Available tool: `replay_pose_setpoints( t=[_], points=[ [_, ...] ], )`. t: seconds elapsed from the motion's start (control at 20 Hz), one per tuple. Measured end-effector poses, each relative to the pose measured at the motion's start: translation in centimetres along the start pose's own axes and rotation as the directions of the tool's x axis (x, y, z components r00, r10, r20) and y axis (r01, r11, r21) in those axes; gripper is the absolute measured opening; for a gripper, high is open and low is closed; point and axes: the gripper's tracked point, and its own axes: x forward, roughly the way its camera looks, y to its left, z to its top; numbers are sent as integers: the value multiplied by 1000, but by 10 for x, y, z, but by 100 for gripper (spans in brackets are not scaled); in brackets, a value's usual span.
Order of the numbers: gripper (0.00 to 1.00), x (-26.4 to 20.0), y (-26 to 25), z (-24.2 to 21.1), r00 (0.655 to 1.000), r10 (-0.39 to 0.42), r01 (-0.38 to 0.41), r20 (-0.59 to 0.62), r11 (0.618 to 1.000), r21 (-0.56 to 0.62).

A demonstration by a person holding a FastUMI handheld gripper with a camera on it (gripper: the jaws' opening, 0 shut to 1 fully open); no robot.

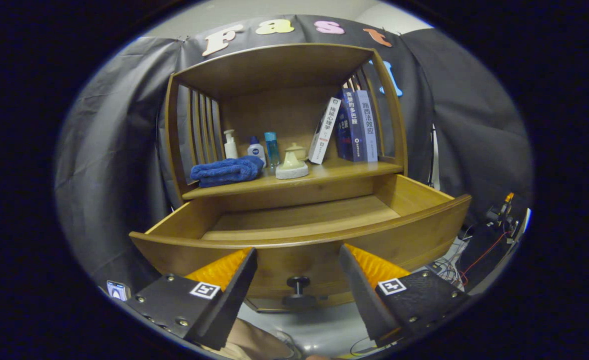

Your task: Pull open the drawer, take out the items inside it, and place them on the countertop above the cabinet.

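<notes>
Hand-held gripper wide, holding nothing, just ahead of knob; drawer open, looks empty; we see towel on bench.

The wooden cabinet carries everything on its countertop, above the pulled-out drawer. A folded blue towel lies at the left end. Behind it stand a white pump bottle, a small white bottle and a blue bottle. A pale lidded dish sits mid-shelf, and books lean at the right.

The fingers are spread apart before the drawer front.
</notes>
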Motion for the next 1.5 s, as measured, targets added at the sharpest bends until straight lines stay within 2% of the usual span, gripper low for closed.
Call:
replay_pose_setpoints(
  t=[1.05,1.5],
  points=[
    [100,34,1,17,1000,14,-14,8,1000,9],
    [99,55,2,21,1000,14,-13,13,1000,-24]
  ],
)
